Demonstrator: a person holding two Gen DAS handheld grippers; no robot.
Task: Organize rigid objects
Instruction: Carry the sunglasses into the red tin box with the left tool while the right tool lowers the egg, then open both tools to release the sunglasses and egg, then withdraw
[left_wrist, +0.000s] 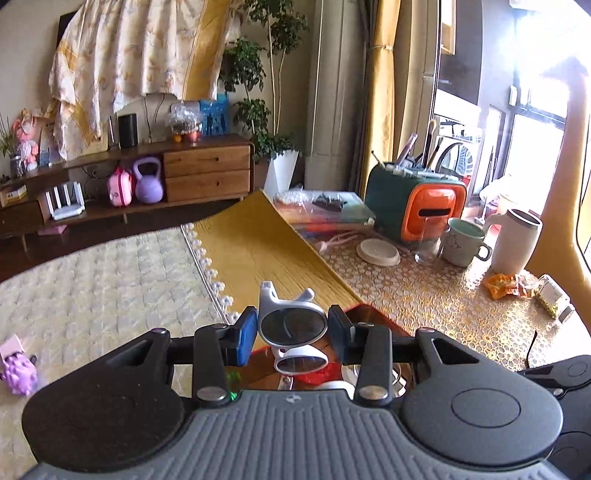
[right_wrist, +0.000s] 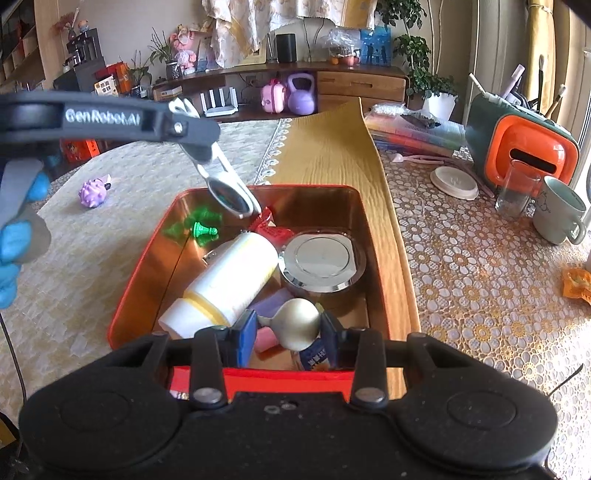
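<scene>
Landmark: the red box on the table.
Inside the box: crowded. A white bottle lies across the middle, a shiny round lid sits at its right, and a green toy stands in the far left corner.
Free room in the box: only a bare strip along the left wall.
Above the box: the left gripper hangs over the far edge with white sunglasses, so that way in is blocked.
Near edge: the right gripper fills it with a spoon.
Left of the box: open table, only a purple toy far off.
Right of the box: a yellow runner, then a glass and a mug well apart.
</scene>
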